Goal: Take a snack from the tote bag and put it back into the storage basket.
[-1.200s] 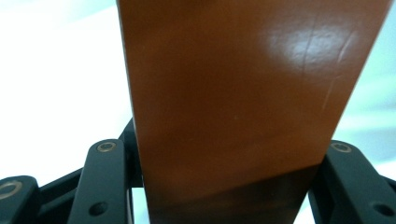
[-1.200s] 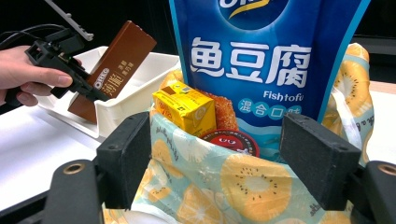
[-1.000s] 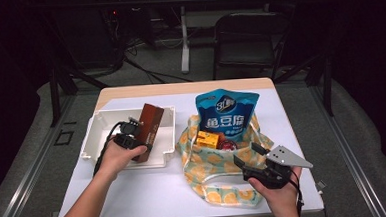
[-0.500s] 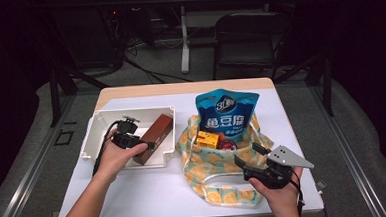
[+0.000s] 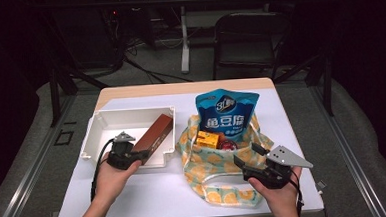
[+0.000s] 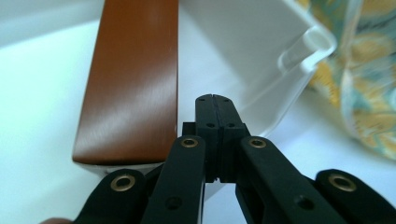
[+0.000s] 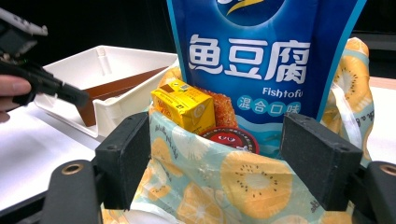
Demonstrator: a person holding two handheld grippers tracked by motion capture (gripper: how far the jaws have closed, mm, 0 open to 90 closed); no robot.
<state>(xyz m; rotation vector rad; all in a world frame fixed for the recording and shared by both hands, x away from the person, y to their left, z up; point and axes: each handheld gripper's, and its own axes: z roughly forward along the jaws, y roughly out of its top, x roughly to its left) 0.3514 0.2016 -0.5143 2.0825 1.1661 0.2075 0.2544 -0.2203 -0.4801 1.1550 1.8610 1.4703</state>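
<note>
A long brown box [image 5: 154, 135] lies tilted in the white bin [image 5: 131, 115], its near end propped on the bin's front wall. My left gripper [image 5: 139, 154] is at that front wall just right of the box's near end; its jaws [image 6: 212, 100] are shut with nothing between them, beside the brown box [image 6: 130, 79]. My right gripper [image 5: 247, 155] stands open at the near side of the fruit-print cloth bag [image 5: 219, 162]. Through its jaws [image 7: 229, 158] I see a yellow juice carton [image 7: 184, 105], a red-lidded item [image 7: 229, 137] and a blue fish tofu pouch [image 7: 252, 60] inside the bag.
The bin's corner wall [image 6: 280, 60] stands right of my left jaws, with the bag's fabric [image 6: 364, 79] beyond it. The white tabletop [image 5: 150, 196] stretches in front of the bin. A dark chair [image 5: 247, 40] and floor cables lie beyond the table.
The brown box, held upright over the bin a second ago, tipped over and now rests in the bin. My left gripper let it go, drew back toward the person and shut. The right gripper stayed put.
</note>
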